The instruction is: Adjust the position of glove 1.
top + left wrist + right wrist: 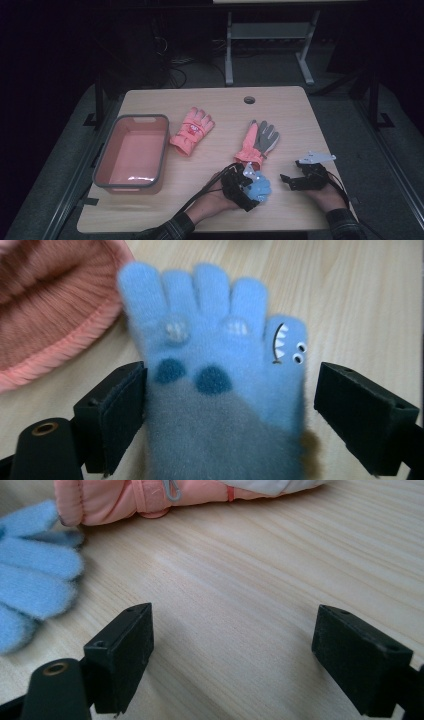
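Left gripper (248, 187) is sitting near the table's (280, 210) front edge with jaws spread wide; the blue glove (215, 385) is lying flat on the wood between them, fingers pointing away from the gripper. In the left gripper view the left pad is right against the glove's edge or just beside it, can't tell which, and the right pad is standing clear with a gap, so nothing is clamping. Right gripper (292, 181) is resting off to the right of the blue glove, jaws also wide, only bare table between them. Just beyond the left gripper, the cuff of the pink-and-grey ski glove (257, 142) is lying close to the blue glove's fingertips, near touching; in the right gripper view it's running across the far side, past the jaws. Farther off to the left gripper's left, a second pink glove (192, 130) is lying well apart, and beyond that a pink bin (134, 152) with a grey rim is sitting near the table's left edge. Nothing is lying between the right gripper and the blue glove.
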`<action>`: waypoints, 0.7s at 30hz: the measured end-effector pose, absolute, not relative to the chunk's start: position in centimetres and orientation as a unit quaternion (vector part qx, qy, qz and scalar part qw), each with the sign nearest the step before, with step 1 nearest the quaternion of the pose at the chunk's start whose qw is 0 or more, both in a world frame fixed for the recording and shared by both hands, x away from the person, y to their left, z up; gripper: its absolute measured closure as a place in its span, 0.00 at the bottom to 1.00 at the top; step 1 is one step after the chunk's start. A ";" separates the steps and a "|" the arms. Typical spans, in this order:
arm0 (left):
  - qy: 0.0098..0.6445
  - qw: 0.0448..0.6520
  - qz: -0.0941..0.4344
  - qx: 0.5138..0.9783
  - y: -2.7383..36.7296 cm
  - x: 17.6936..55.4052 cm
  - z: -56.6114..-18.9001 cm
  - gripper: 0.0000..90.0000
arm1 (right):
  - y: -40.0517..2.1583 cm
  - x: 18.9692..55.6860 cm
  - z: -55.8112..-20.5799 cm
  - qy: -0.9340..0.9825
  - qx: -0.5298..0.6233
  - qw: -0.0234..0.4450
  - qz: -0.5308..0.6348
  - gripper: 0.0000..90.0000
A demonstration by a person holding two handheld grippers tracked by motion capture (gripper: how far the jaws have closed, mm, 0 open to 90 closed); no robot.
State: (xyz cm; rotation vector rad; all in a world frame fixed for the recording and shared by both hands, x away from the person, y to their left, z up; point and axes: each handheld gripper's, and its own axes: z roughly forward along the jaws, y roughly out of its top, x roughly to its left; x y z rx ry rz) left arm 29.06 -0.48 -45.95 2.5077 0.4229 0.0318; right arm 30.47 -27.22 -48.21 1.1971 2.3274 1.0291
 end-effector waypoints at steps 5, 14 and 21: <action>0.147 0.286 0.040 0.946 -0.7 28.6 -46.2 0.16 | -27.2 30.5 -48.2 0.817 0.419 0.164 0.361 0.19; 0.141 0.299 0.039 0.943 -0.2 28.5 -45.9 0.35 | -27.2 30.4 -48.2 0.818 0.415 0.164 0.362 0.19; 0.132 0.296 0.036 0.945 0.0 28.6 -45.7 0.52 | -27.2 30.4 -48.2 0.818 0.415 0.164 0.362 0.19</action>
